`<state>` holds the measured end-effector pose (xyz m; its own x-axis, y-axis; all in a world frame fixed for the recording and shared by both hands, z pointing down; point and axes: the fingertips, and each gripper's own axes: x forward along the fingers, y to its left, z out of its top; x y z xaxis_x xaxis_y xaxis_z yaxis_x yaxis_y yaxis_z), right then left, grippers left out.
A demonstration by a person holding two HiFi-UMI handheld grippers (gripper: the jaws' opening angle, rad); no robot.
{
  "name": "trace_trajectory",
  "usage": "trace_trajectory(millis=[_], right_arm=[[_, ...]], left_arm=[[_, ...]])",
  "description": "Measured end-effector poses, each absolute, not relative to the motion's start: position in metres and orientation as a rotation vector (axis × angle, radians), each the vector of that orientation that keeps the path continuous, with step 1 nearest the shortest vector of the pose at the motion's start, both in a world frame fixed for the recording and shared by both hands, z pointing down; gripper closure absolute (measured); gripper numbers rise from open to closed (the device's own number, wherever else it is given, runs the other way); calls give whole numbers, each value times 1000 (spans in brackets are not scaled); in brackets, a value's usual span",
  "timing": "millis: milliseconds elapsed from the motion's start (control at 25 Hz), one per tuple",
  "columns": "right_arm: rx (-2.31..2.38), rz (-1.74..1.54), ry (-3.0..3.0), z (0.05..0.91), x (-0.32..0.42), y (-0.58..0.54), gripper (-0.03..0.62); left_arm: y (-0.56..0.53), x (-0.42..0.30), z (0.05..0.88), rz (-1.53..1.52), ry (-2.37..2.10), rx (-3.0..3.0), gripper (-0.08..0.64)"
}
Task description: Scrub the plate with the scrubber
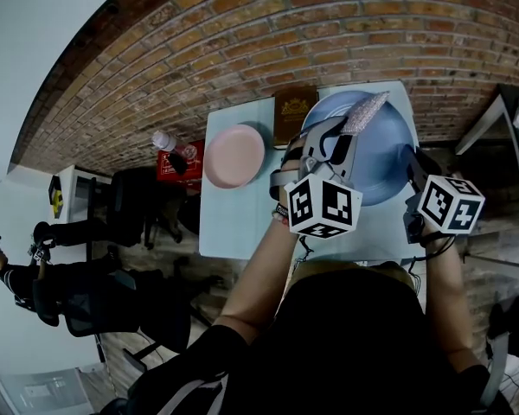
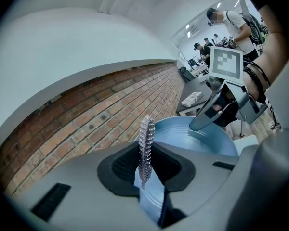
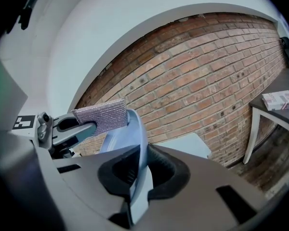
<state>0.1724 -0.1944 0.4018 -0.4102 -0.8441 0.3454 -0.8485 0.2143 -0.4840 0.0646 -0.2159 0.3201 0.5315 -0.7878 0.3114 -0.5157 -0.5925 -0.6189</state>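
Note:
A large blue plate [image 1: 382, 158] is lifted off the table and tilted. My right gripper [image 1: 410, 178] is shut on its right rim, and in the right gripper view the rim [image 3: 136, 138] stands edge-on between the pads. My left gripper [image 1: 349, 135] is shut on a flat silvery scrubber [image 1: 366, 111]. The scrubber [image 3: 102, 115] lies at the plate's upper left edge. In the left gripper view the scrubber [image 2: 145, 146] shows edge-on with the plate's face [image 2: 197, 141] just behind it.
A pink plate [image 1: 234, 155] lies on the pale blue table [image 1: 233, 223] to the left. A brown box [image 1: 293, 115] stands at the table's far edge by the brick wall. Chairs and a red crate [image 1: 178, 162] are on the floor at the left. People stand in the distance.

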Motion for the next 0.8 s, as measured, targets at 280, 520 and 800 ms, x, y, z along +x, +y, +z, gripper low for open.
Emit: trace_trajectory(millis=[280,520,800], right_arm=[[1694,965,-2461,395,166,-191,545],[1701,976,-2477,392,165,-190,545],[1721,981,-2471,393,170,-192,545]], left_arm=[[-221,44,315,-813,1115,-2292,482],[-224,26,313,-828,1159,-2275,482],[-220,5,328,-888,1198,-2261,482]])
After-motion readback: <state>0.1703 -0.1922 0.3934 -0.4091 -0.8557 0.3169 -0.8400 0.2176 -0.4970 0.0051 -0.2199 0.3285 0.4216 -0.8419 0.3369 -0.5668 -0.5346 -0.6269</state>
